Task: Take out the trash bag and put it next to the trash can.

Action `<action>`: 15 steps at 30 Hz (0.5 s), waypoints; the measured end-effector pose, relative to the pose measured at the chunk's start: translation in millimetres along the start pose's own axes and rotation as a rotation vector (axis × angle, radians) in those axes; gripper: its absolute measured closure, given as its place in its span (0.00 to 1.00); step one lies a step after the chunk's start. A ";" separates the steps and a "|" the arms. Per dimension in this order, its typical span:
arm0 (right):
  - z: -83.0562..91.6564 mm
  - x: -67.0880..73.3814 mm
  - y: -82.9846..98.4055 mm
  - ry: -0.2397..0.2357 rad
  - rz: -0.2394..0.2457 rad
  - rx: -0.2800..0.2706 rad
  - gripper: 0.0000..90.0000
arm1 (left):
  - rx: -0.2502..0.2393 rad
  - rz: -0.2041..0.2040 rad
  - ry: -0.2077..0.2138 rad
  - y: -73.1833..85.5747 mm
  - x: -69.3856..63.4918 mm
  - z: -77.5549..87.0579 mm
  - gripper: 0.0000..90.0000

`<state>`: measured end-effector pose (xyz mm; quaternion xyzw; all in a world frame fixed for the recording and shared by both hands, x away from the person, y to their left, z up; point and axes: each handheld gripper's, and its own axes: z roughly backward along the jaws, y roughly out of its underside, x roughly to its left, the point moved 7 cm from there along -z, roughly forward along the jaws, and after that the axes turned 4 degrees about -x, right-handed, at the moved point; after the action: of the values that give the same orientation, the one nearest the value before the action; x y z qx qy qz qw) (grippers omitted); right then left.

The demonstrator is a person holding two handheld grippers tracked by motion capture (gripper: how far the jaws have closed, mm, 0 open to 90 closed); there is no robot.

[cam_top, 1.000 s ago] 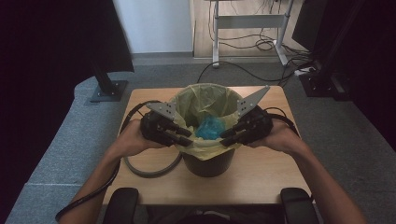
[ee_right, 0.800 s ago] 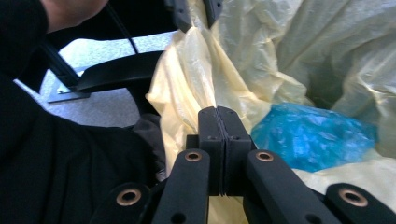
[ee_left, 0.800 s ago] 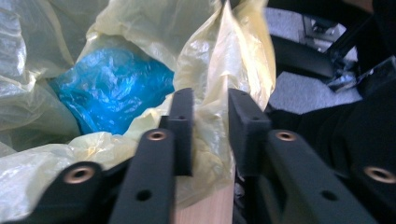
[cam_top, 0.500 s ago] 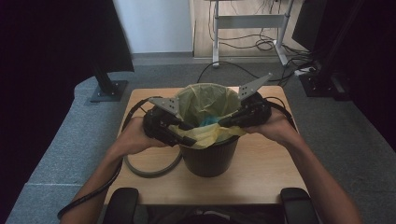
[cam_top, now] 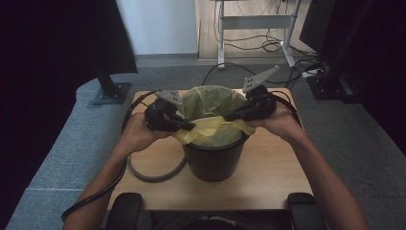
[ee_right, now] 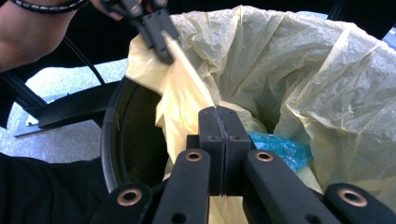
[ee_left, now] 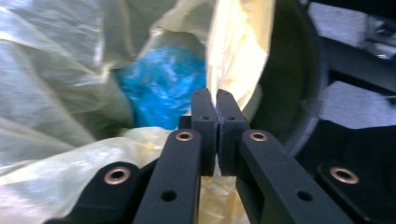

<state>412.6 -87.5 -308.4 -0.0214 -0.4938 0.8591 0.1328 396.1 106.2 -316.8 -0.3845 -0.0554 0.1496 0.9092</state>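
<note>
- A small wooden table (cam_top: 268,187) stands on grey carpet, with desk legs and loose cables at the top of the high view; a black bin (cam_top: 213,160) sits at the centre of the table.
- The yellow bag (cam_top: 210,103) lines the bin, its near edge pulled off the rim and bunched toward the middle — something blue (ee_left: 161,86) lies inside it.
- The left gripper (cam_top: 191,127), left of the bin in the high view, has just been closing; its jaws now meet on a fold of the bag.
- The right gripper (cam_top: 227,116), to the right, is clamped tight on the opposite fold, which runs taut up between the two.
- To do this well, I judge both grips should hold firm plastic, not a thin edge — then lift evenly, so the film doesn't tear or drag the bin along.
- The bag's far rim looks as if it hangs over the bin edge; freeing it first would ease the pull.
</note>
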 end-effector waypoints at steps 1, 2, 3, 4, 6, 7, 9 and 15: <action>-0.7 0.2 0.3 -0.001 0.002 0.002 0.97 | 0.004 -0.003 -0.012 -0.3 2.5 0.0 0.99; -1.3 0.2 0.3 0.006 0.005 0.000 0.92 | 0.004 -0.002 -0.020 -0.9 4.9 0.4 0.99; -1.5 0.2 0.4 0.013 0.007 0.000 0.88 | 0.002 0.004 -0.027 -1.5 7.9 1.1 0.99; -1.4 0.5 0.4 0.019 0.008 -0.001 0.82 | 0.000 0.008 -0.034 -2.2 10.8 2.0 0.99; -0.9 1.0 0.3 0.030 0.005 -0.007 0.68 | -0.008 0.021 -0.048 -3.5 17.3 4.4 0.99; -0.1 0.8 0.2 0.040 0.005 -0.010 0.63 | -0.013 0.028 -0.052 -4.2 20.5 5.3 0.99; 1.8 1.0 -0.2 0.046 -0.004 -0.019 0.54 | -0.024 0.043 -0.061 -5.4 27.3 6.7 0.99; 8.1 -0.2 3.8 0.061 -0.012 -0.007 0.44 | -0.054 0.082 -0.087 -8.3 46.1 11.4 0.99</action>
<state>410.7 -96.2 -307.4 -0.0451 -0.4926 0.8555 0.1530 439.3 123.0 -303.6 -0.4041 -0.0833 0.2015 0.8883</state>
